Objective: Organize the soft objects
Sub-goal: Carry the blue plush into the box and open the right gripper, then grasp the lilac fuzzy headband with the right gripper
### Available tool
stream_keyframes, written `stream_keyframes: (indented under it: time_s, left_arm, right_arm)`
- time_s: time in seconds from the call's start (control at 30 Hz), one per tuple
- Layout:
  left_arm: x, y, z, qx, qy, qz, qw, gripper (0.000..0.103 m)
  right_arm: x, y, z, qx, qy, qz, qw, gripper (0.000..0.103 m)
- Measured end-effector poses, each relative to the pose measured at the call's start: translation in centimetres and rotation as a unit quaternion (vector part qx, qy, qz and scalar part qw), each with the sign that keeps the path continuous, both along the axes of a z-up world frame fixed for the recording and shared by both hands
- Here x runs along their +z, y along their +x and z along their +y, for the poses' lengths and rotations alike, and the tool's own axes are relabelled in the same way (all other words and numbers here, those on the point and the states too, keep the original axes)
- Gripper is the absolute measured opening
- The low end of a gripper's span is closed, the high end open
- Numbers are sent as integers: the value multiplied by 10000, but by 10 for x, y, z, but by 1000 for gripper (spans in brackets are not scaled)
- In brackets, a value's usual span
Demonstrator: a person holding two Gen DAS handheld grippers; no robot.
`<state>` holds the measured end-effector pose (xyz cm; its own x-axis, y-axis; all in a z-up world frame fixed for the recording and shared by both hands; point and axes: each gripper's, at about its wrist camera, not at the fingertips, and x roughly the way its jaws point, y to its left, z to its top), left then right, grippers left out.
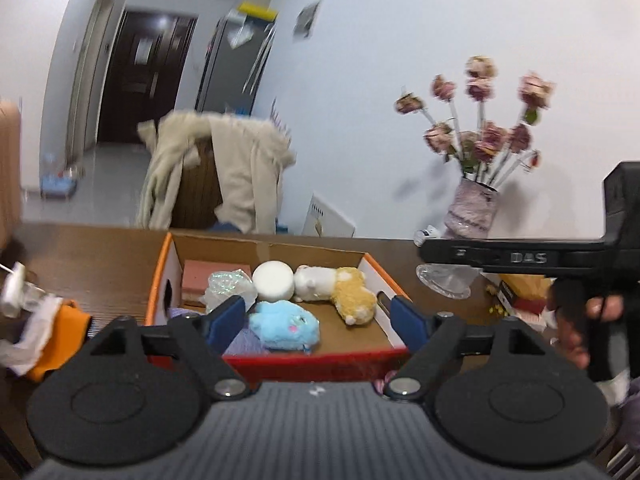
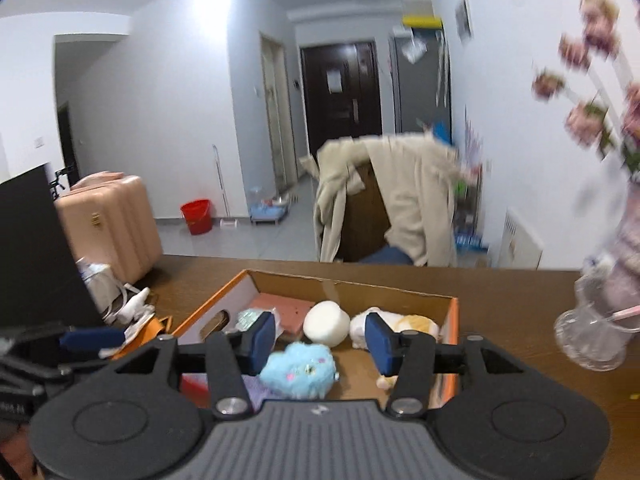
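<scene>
— Where were the soft things?

— In the orange cardboard box [image 1: 158, 280] at the tabletop's far edge: a blue plush [image 1: 286, 326] near its front wall, a white round cushion [image 1: 273, 281] and a white-and-yellow plush [image 1: 340, 286] behind it.

— And the grippers?

— The left gripper [image 1: 318, 318] hung over the box front, fingers spread wide, holding nothing. The right gripper [image 2: 320, 340] was likewise parted and empty above the blue plush [image 2: 298, 368]. A glass vase of pink flowers [image 1: 474, 208] stood by the far right corner.

Plush toys [image 1: 285, 325] inside cardboard box [image 1: 276, 252]
</scene>
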<state>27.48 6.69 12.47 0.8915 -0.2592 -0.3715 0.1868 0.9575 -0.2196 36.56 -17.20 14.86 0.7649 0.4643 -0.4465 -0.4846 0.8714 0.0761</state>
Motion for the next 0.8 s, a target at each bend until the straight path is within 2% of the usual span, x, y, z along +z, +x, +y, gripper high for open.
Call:
stream_keyframes:
  time_s: [0.03,0.1,0.23,0.33,0.4,0.47,0.57,0.63,0.8]
  left_arm:
    - [-2,-14,-3,11,91,-88,9999,83]
    - [-11,-46,-9,83,170,-214,9996,84]
    - [-35,-102,-17,173,242,-567,9979,88]
    - [-54,-139,-22,319,281,-730,9964,91]
    - [-69,-162,-28,366,501,-791,9949,91]
    - [-83,-182,-33,391,728,-818,9932,91]
    - [-96,-202,-39,347,758,-683,9942,94]
    - [-102,-207,-40,342,754,-588,9948,94]
    - [-101,-213,-47,324,856,-611,9939,95]
  right_arm:
    - [0,-20,-5,-21,14,-110,9999,55]
    - [-6,-56,-16,-18,132,-253,9996,67]
    - [-37,-112,-26,-59,393,-311,9987,68]
    - [-63,-156,-27,-361,363,-694,9963,74]
    - [-81,-187,-28,-571,305,-868,9941,78]
    - [-106,-220,-30,-678,363,-795,9939,80]
    - [-137,-255,-28,-730,99,-596,9955,81]
    - [-147,-268,-28,-700,-31,-567,9959,81]
    - [-146,-288,-29,-570,-65,-817,9950,83]
